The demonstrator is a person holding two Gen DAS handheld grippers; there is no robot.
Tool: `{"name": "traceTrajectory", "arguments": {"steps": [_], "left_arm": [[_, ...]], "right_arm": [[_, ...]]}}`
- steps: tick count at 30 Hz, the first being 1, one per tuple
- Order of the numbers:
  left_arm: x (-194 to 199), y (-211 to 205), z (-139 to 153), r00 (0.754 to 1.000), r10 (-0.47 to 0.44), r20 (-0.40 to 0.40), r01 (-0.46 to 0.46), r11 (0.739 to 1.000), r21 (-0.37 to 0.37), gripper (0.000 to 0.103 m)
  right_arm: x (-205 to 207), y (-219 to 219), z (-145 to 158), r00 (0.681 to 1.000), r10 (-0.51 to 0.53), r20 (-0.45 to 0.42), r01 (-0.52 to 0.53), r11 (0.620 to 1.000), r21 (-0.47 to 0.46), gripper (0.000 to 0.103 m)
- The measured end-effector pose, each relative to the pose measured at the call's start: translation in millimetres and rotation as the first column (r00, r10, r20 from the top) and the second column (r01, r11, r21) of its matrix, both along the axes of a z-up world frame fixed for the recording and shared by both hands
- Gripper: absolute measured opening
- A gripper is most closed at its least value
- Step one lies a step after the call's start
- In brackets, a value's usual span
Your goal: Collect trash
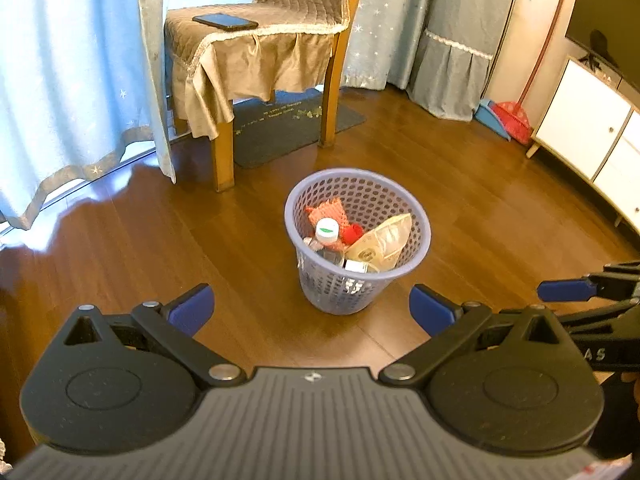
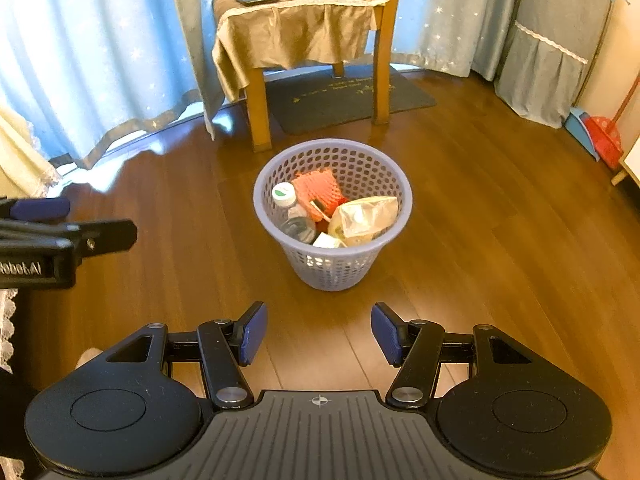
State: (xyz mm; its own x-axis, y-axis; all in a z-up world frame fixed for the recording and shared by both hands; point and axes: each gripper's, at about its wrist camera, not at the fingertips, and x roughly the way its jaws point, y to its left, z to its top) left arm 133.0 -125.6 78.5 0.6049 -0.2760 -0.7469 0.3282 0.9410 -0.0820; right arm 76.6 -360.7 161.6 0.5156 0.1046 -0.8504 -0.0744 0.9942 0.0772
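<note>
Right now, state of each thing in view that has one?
left gripper: jaws open, empty
right gripper: jaws open, empty
basket: upright on the floor, holds trash
bottle: in the basket, cap on
snack bag: in the basket, crumpled
red foam net: in the basket
phone: flat on the chair seat, screen dark
broom: leaning in the corner
</note>
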Motion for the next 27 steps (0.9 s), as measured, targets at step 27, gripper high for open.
{"name": "traceTrajectory", "arguments": {"steps": [27], "left_arm": [[-20.0,7.3,-37.3,0.998,0.020,-0.065,-0.016,0.999,0.050,0.102]], "right_arm": [[-15.8,15.7,-20.9,0.998,-0.060,-0.017,0.061,0.996,0.067,0.055]]}}
